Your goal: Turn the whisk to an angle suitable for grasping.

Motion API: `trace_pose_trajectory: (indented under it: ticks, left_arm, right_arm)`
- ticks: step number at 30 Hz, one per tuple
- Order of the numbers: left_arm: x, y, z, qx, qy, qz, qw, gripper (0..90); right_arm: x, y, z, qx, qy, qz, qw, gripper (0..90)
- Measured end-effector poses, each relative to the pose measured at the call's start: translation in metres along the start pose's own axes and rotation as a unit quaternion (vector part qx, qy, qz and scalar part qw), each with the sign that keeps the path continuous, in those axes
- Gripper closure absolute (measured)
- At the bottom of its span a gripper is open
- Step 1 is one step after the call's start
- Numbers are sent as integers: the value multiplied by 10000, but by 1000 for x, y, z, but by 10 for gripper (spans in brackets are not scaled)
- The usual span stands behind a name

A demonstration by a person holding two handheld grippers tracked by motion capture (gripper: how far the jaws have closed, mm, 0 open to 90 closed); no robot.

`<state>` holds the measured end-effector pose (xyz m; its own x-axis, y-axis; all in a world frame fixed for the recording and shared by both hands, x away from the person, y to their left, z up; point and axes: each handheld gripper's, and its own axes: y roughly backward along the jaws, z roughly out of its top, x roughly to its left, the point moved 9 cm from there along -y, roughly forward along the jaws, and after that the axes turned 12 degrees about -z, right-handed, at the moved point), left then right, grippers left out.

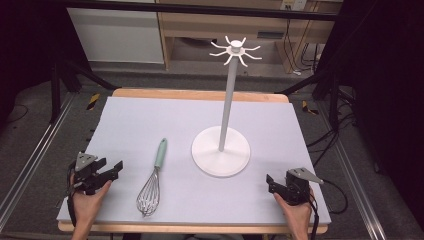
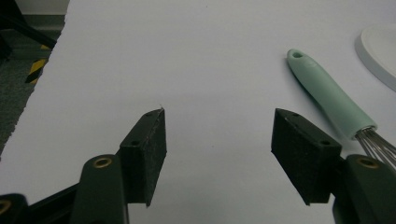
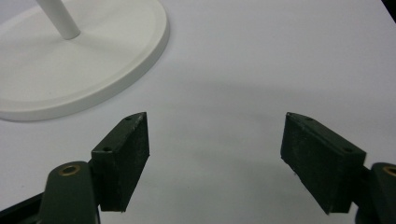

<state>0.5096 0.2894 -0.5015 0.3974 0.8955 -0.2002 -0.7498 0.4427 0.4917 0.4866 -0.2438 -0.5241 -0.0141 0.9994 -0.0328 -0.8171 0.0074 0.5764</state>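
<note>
The whisk (image 1: 152,181) lies flat on the desk (image 1: 150,120), left of centre and toward the near edge. Its long axis runs near to far, leaning slightly right at the far end: the green handle points toward the far edge, the wire head toward the near edge. The left gripper (image 1: 111,169) sits at the near left corner, just left of the whisk and apart from it, jaws spread wide with nothing between them. The right gripper (image 1: 270,183) sits near the near right corner, jaws likewise apart and empty. The white stand (image 1: 220,150) occupies the centre right, its base close beside the handle end but not touching. Open surface spans the far left half. In the left gripper view the wire head (image 2: 376,144) is cut off behind one jaw.
</note>
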Motion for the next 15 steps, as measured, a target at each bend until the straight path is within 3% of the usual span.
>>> trace_pose_trajectory:
  ticks: [12, 15]
  left_arm:
    - [-20, -1, 6, -2, -1, -315, 9995, 394]
    - [-24, -1, 7, 15, -31, -375, 9993, 404]
  right_arm:
    - [13, 1, 0, 23, 321, 111, 9994, 241]
    - [14, 1, 1, 4, 308, 141, 9994, 242]
